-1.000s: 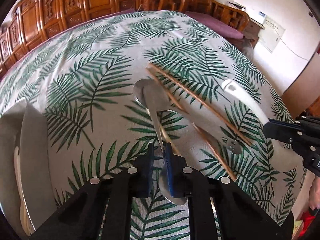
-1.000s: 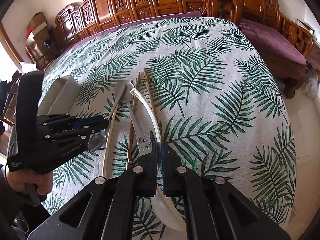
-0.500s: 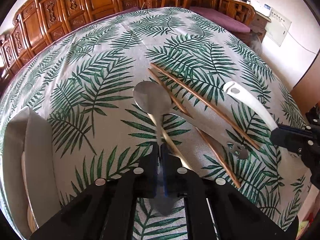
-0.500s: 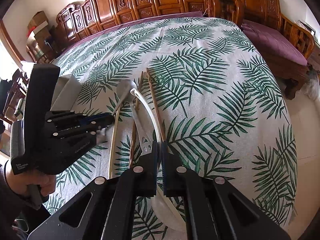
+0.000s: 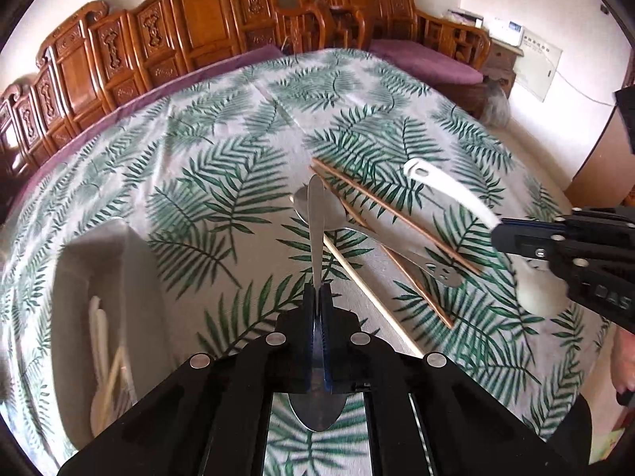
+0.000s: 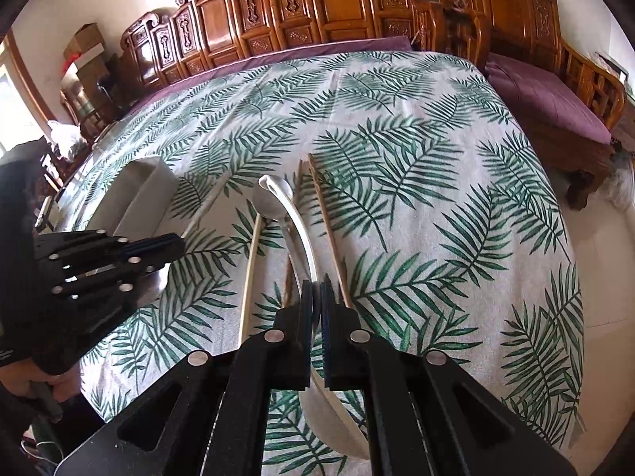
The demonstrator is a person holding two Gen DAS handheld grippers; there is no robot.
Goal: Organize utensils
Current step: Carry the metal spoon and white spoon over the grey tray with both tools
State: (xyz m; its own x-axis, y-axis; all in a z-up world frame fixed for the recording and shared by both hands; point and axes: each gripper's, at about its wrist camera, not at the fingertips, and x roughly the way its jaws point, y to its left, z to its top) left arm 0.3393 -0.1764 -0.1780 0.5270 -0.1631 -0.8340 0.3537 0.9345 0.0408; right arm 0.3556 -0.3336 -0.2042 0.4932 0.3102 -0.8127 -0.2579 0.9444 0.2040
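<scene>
Lifted since a second ago, the steel spoon (image 5: 316, 214) now rides clear of the cloth (image 5: 222, 182) in the left gripper (image 5: 316, 289), handle pointing forward and bowl behind the jaws. The white spoon (image 5: 448, 186) has also come up off the cloth in the right gripper (image 6: 316, 285).

Open cloth stretches far ahead and to the right of the pile; the far table edge meets a row of carved wooden chairs (image 6: 278, 12), and the right edge drops to the floor beside a purple-cushioned bench (image 6: 543, 91). On the left a grey tray (image 5: 99, 277) sits near the table edge, holding pale utensils.

Both grippers are pinched almost shut: the left on the steel spoon's handle, the right on the white spoon's curved handle, with its bowl hanging below the jaws. Still on the cloth lie a second steel spoon (image 5: 337, 214), two brown chopsticks (image 5: 397, 218) crossing over it, and one pale chopstick (image 5: 369, 289) running toward the near edge.

Letters on the right gripper's side, seen from the left wrist, are only partly readable. A wall panel (image 5: 535, 63) carries small text too fine to read.
</scene>
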